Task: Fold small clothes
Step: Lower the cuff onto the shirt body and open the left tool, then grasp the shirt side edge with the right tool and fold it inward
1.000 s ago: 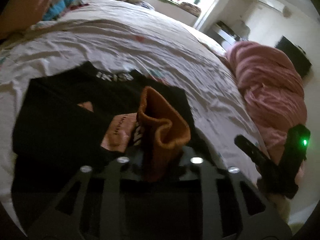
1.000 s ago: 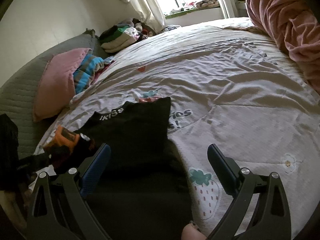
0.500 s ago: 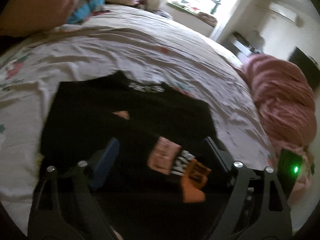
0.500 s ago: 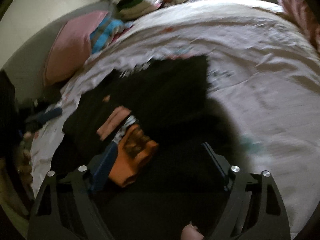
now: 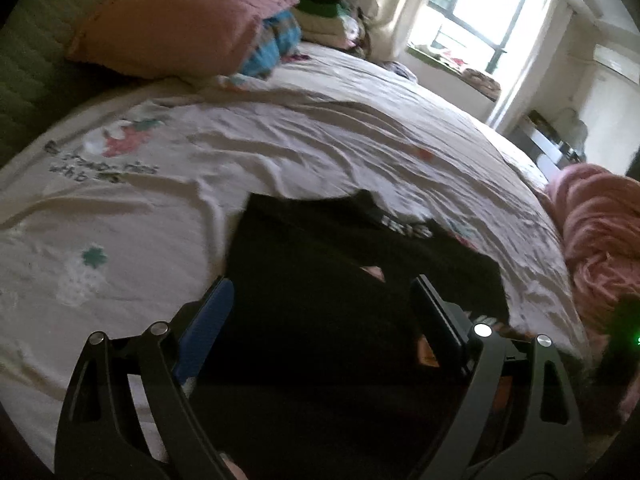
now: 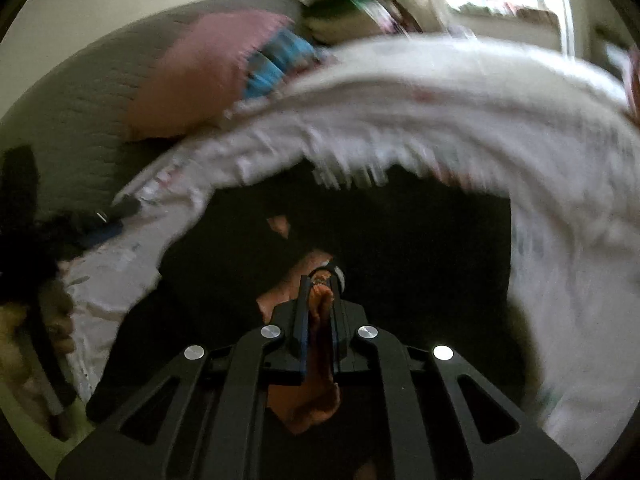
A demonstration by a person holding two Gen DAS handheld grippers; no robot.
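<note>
A small black garment (image 5: 340, 280) with white lettering and pink and orange parts lies partly folded on the white bedsheet (image 5: 240, 148). My left gripper (image 5: 320, 292) hovers over its near left part, jaws wide open with only the flat cloth beneath them. My right gripper (image 6: 322, 284) is shut on the garment's orange cuff (image 6: 320, 308), which bunches between the pads and hangs below them. The black garment (image 6: 420, 240) spreads out ahead of it, blurred. The right gripper's body (image 5: 624, 336), with a green light, shows at the left wrist view's right edge.
A pink pillow (image 5: 180, 20) and a blue striped cloth (image 5: 272, 44) lie at the bed's head, with stacked clothes (image 5: 320, 16) behind them. A pink blanket (image 5: 596, 220) is heaped at the right. A window (image 5: 480, 12) is beyond. A hand (image 6: 56, 320) shows at far left.
My left gripper let go of the orange cuff, opened wide and swung left. My right gripper moved left over the garment and shut on the orange cuff.
</note>
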